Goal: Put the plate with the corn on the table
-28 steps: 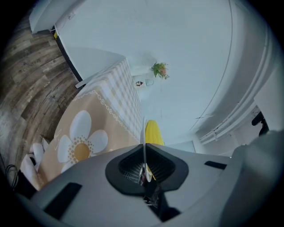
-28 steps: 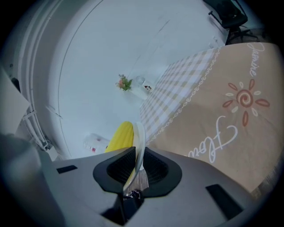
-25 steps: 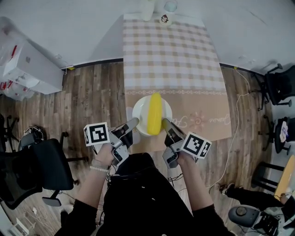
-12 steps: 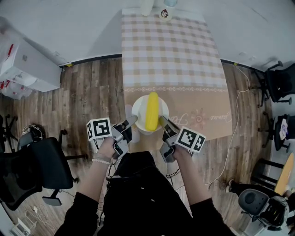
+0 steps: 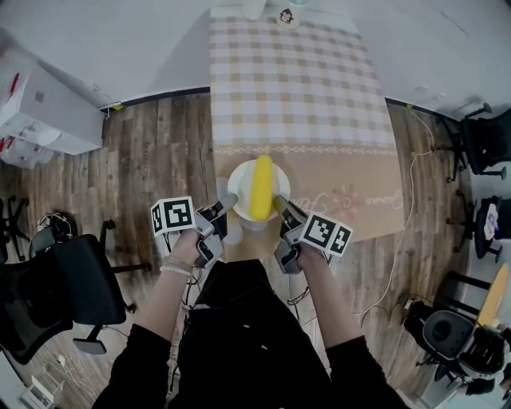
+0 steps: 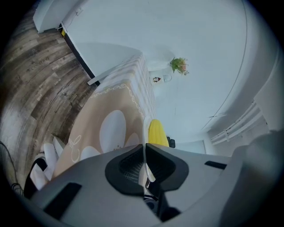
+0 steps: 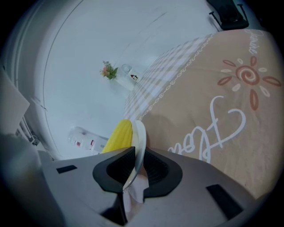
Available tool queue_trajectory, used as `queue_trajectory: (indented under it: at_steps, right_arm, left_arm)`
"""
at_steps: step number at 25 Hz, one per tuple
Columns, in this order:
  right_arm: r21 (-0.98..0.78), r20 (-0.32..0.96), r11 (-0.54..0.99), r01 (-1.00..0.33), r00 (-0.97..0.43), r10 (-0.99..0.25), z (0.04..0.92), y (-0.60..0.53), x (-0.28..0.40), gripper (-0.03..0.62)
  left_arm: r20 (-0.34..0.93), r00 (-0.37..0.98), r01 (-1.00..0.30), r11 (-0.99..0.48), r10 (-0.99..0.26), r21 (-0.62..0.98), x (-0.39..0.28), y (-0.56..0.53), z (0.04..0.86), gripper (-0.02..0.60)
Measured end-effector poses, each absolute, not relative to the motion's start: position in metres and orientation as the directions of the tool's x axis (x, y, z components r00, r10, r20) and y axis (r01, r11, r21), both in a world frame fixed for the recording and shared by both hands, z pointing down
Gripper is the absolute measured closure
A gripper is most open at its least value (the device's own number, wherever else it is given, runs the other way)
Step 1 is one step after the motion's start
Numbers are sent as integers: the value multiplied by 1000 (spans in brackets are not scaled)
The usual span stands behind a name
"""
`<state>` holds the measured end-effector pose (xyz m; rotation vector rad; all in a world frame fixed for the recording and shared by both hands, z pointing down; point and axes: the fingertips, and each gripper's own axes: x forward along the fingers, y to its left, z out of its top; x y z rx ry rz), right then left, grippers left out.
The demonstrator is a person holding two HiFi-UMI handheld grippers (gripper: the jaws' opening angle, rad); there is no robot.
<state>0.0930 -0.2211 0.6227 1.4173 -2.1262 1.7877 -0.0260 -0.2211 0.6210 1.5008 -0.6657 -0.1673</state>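
A white plate (image 5: pixel 239 186) carries a yellow corn cob (image 5: pixel 260 186) and hangs over the near end of the table (image 5: pixel 319 120), above the tan hanging cloth. My left gripper (image 5: pixel 229 204) is shut on the plate's left rim, and my right gripper (image 5: pixel 279 204) is shut on its right rim. In the left gripper view the thin plate edge (image 6: pixel 144 146) runs between the pads (image 6: pixel 128 166), with the corn (image 6: pixel 157 133) behind. The right gripper view shows the plate rim (image 7: pixel 139 144) pinched in the jaws and the corn (image 7: pixel 117 136) beside it.
The table has a checked cloth with a tan printed border (image 5: pixel 351 200). A mug (image 5: pixel 286 16) and a white vessel (image 5: pixel 254 8) stand at its far end. Black office chairs stand at left (image 5: pixel 56 295) and right (image 5: pixel 487 144). White boxes (image 5: pixel 40 112) sit on the wood floor.
The plate with the corn and both grippers have drawn slightly up and nearer the table's end in the head view. Both grips are unchanged.
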Motion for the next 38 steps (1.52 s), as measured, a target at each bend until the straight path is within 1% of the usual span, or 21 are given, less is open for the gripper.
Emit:
queue_trajectory:
  at_steps: [10, 19, 27, 38]
  right_arm:
    - [-755, 568, -89, -650, -580, -585, 638, -222, 93, 510]
    - [-742, 616, -142, -655, -583, -530, 648, -225, 95, 507]
    - [-738, 628, -135, -661, -600, -495, 648, -225, 97, 503]
    - [-706, 652, -78, -704, -602, -461, 645, -219, 95, 493]
  left_arm:
    - [342, 808, -330, 113, -480, 937, -26, -223, 635, 555]
    - [398, 791, -363, 167, -464, 917, -24, -226, 642, 554]
    - [422, 778, -373, 199, -465, 906, -22, -228, 644, 554]
    - [438, 761, -383, 214, -479, 899, -26, -228, 646, 554]
